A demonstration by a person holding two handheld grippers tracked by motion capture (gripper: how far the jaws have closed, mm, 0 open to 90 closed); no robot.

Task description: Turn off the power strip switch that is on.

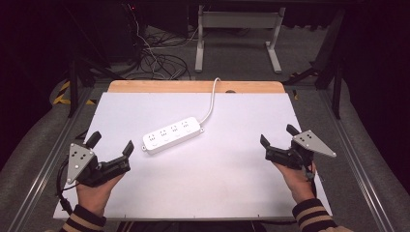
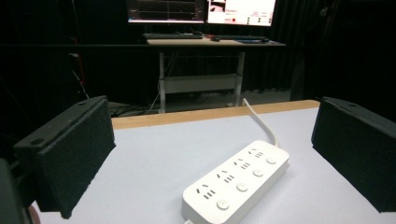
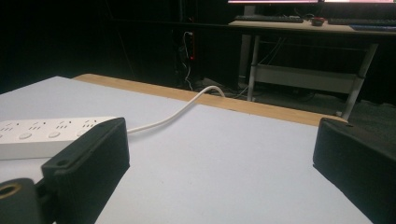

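- Dark room behind the table: grey floor, loose black cables, and a white-legged desk (image 1: 237,29) beyond the far edge; the left gripper view shows lit monitors (image 2: 201,10) and a keyboard on it.
- Table (image 1: 232,183) has a matte white sheet as its surface, with a bare wood strip along the far edge.
- Left gripper (image 1: 112,145) sits at the near-left of the sheet, held by a hand (image 1: 94,191) with a striped cuff. Jaws stand wide apart with nothing between them. Pads are black, blocky, foam-like. A grey three-cornered plate sits on top.
- Power strip (image 1: 172,135) lies flat near mid-table, slightly left of centre, between the two grippers and touching neither. White glossy plastic, rounded-rectangle bar, four outlet groups, each with a round button.
- Its long axis runs diagonally: the near end points toward the left gripper, the far end toward the far right.
- White cord (image 1: 211,102) leaves the far-right end and curves over the wood edge.
- Right gripper (image 1: 278,137) is at the near-right, held by a hand (image 1: 300,181). Jaws are spread apart and empty; same black pads and grey plate.
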